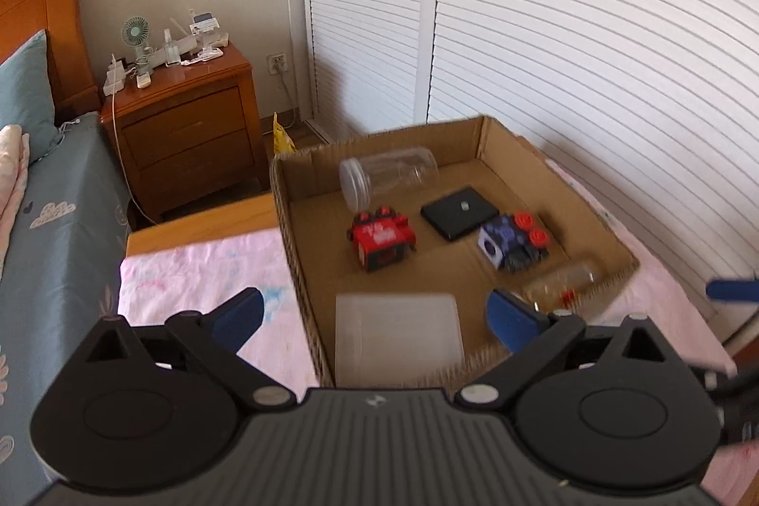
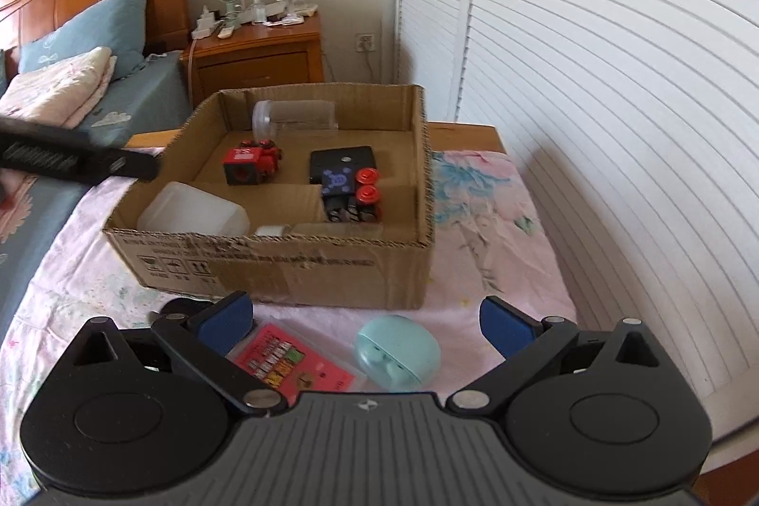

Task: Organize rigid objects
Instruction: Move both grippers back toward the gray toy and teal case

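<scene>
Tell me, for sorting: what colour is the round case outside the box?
Pale mint green case; clearest in the right wrist view.

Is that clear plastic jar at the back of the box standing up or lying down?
Lying down: the clear jar rests on its side, lid facing left.

A cardboard box (image 2: 294,269) on the bed holds a lying clear jar (image 1: 386,174), red toy (image 1: 382,240), black case (image 1: 459,212) and translucent box (image 1: 397,335).

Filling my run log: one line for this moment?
left tool open, empty | right tool open, empty | mint oval case outside brown cardboard box
</scene>
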### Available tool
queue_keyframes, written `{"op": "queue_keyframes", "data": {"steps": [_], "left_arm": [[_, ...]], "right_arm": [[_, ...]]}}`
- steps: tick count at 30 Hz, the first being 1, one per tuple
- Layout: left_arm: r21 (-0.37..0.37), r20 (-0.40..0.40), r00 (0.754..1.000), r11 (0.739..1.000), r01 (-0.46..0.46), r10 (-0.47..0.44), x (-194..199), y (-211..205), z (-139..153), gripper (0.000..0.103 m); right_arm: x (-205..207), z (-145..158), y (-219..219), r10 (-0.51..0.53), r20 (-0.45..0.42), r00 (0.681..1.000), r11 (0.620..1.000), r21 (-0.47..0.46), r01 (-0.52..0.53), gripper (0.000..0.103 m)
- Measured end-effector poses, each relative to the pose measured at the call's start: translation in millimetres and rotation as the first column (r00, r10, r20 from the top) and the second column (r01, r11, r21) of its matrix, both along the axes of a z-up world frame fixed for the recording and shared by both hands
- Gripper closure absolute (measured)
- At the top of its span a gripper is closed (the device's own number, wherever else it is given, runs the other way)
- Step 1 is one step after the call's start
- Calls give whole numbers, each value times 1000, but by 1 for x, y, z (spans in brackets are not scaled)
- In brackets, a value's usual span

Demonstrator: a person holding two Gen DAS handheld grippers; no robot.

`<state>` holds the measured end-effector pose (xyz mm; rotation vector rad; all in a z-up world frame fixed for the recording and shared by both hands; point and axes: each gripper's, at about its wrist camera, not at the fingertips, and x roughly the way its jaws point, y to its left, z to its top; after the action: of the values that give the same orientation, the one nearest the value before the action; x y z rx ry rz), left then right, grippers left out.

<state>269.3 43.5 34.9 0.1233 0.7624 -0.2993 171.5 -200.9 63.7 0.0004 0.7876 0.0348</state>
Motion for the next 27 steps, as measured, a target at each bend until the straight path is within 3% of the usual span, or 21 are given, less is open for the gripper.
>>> {"op": "queue_keyframes", "data": {"steps": [9,14,27], "left_arm": [[17,36,999,1000,-8,8,-57,0,-17,2],[-16,3,998,998,57,-57,-74,-12,-37,2],[43,12,977,976,214,-214,-89,-47,-81,3]], "right_arm": [[-9,-24,-18,-56,-31,998,998,-5,56,0],[-12,-32,-28,-66,-36,997,997,31,67,0],[-13,-58,-44,-92,-78,993,993,73,97,0]]}}
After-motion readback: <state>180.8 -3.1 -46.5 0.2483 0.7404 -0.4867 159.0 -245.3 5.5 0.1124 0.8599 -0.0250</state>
